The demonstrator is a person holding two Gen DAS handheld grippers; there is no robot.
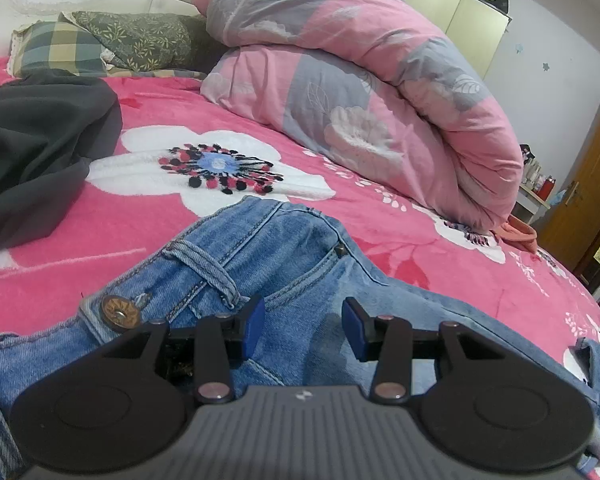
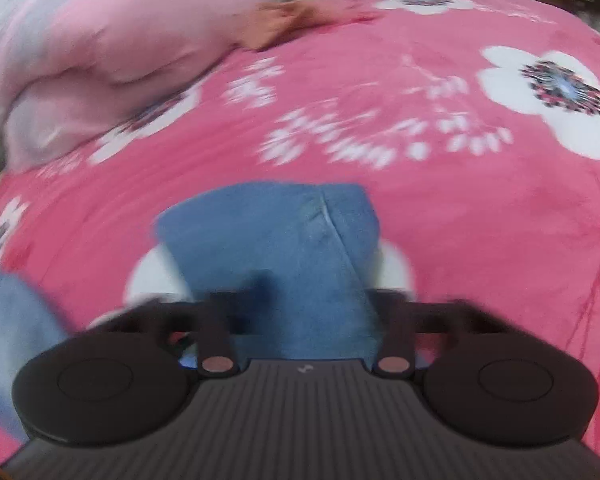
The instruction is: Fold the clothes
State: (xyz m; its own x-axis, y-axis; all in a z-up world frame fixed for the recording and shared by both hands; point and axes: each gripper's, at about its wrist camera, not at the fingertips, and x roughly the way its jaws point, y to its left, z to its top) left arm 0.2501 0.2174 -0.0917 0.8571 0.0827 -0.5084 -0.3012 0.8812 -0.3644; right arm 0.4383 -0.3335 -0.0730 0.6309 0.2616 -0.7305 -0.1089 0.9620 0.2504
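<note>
Left tool [image 1: 303, 326] hangs wide open over the jeans [image 1: 284, 264] at the waistband. Right tool [image 2: 316, 304] is blurred — grip cannot be told — with a denim leg [image 2: 268, 240] between its fingers. Beyond, pink floral bed [image 1: 148, 208], folded quilt [image 1: 380, 92].

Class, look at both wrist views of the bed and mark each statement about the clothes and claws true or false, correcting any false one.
1. The left claw is open over the light blue denim jeans. True.
2. The jeans lie on a plain green sheet. False: they lie on a pink blanket with white flowers.
3. A dark grey garment lies on the blanket, apart from the jeans. True.
4. The rolled pink and grey floral quilt covers the jeans' metal button. False: the button is uncovered, and the quilt sits farther back.
5. The right-wrist view is sharp. False: it is blurred, so the right claw is unclear.
</note>
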